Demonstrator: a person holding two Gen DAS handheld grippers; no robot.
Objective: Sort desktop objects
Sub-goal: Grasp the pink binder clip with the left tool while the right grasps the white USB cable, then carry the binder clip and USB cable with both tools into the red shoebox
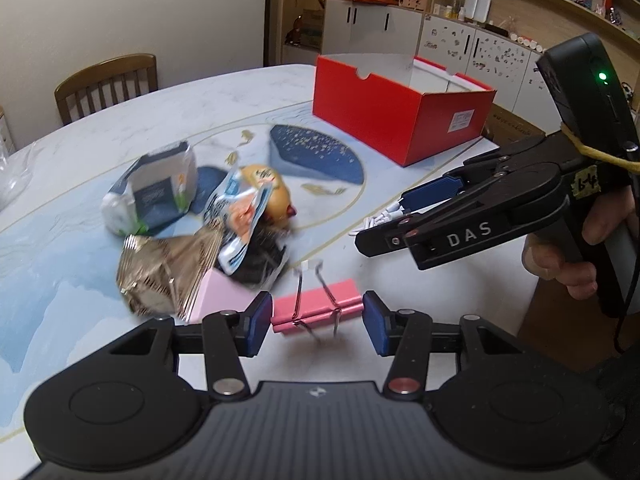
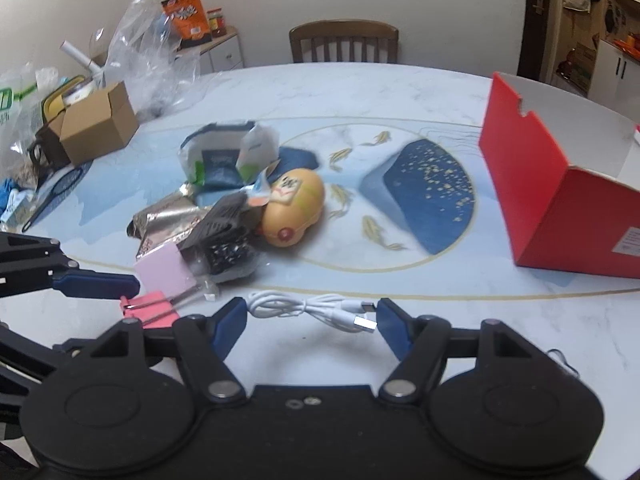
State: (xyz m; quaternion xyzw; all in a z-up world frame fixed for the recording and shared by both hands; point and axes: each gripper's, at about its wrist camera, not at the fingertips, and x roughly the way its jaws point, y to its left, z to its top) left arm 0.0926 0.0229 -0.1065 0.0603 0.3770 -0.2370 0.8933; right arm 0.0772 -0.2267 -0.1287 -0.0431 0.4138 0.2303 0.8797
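My left gripper (image 1: pixel 316 320) is shut on a pink binder clip (image 1: pixel 316 307), gripped end to end and held just over the table (image 1: pixel 80 248). My right gripper (image 2: pixel 310 318) holds a coiled white USB cable (image 2: pixel 308 310) between its blue pads, which touch both of the coil's ends; its shadow lies on the table below. In the left wrist view the right gripper (image 1: pixel 380 220) hangs at the right, gripped by a hand, with the cable (image 1: pixel 378 221) showing. The clip (image 2: pixel 148 307) also shows at the left of the right wrist view. An open red box (image 1: pixel 400 120) stands behind.
A pile lies mid-table: a foil bag (image 1: pixel 168 272), a yellow egg-shaped toy (image 2: pixel 296 208), a white-blue packet (image 2: pixel 224 160), a pink pad (image 2: pixel 164 272). The red box (image 2: pixel 560 200) is at the right. A cardboard box (image 2: pixel 100 124) and plastic bags crowd the far left. A chair (image 2: pixel 344 42) stands behind.
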